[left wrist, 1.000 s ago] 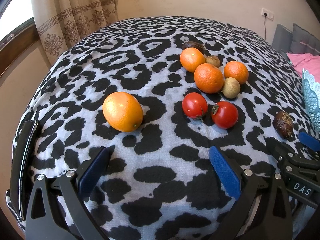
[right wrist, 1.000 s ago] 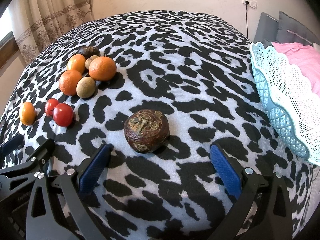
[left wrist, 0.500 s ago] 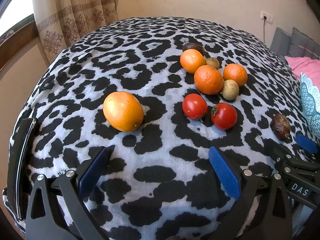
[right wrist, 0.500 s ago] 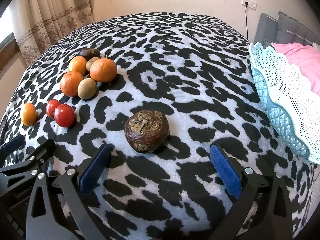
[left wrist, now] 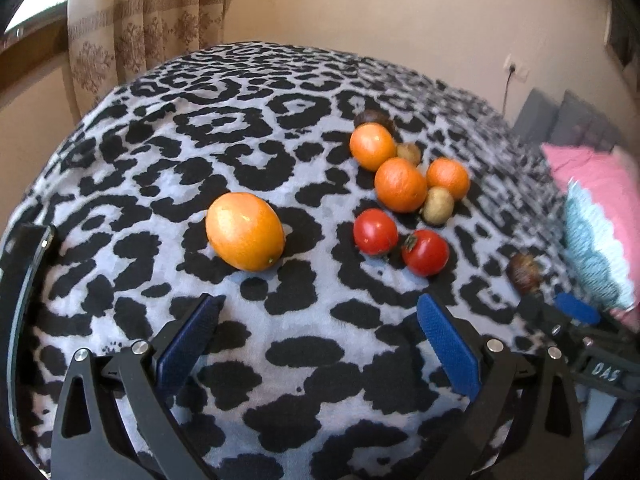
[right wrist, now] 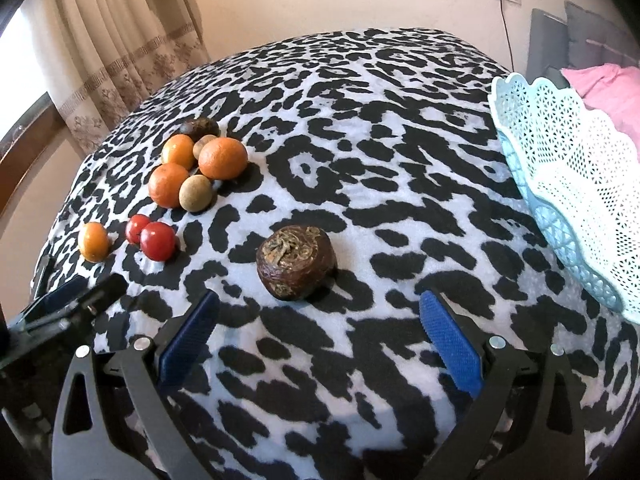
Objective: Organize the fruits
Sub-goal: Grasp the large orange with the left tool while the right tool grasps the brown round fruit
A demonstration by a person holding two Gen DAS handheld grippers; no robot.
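Fruits lie on a leopard-print blanket (left wrist: 280, 120). My left gripper (left wrist: 318, 320) is open and empty, a little short of a large orange-yellow fruit (left wrist: 245, 231) and two tomatoes (left wrist: 375, 232) (left wrist: 425, 253). Behind them sits a cluster of three oranges (left wrist: 400, 185), small brown fruits (left wrist: 438, 205) and a dark fruit (left wrist: 372, 118). My right gripper (right wrist: 318, 320) is open and empty, just short of a dark brown wrinkled fruit (right wrist: 296, 262). A light blue lace basket (right wrist: 576, 208) stands at the right. The same cluster (right wrist: 222, 158) lies at the left.
A curtain (right wrist: 120, 40) and window sill are at the far left. Pink bedding (right wrist: 608, 88) and grey cushions lie behind the basket. The left gripper (right wrist: 68, 304) shows at the right wrist view's lower left, the right gripper (left wrist: 576, 312) at the left wrist view's lower right.
Both grippers have lifted and tilted upward slightly, so more wall shows. The fruits have not moved and both grippers stay open.
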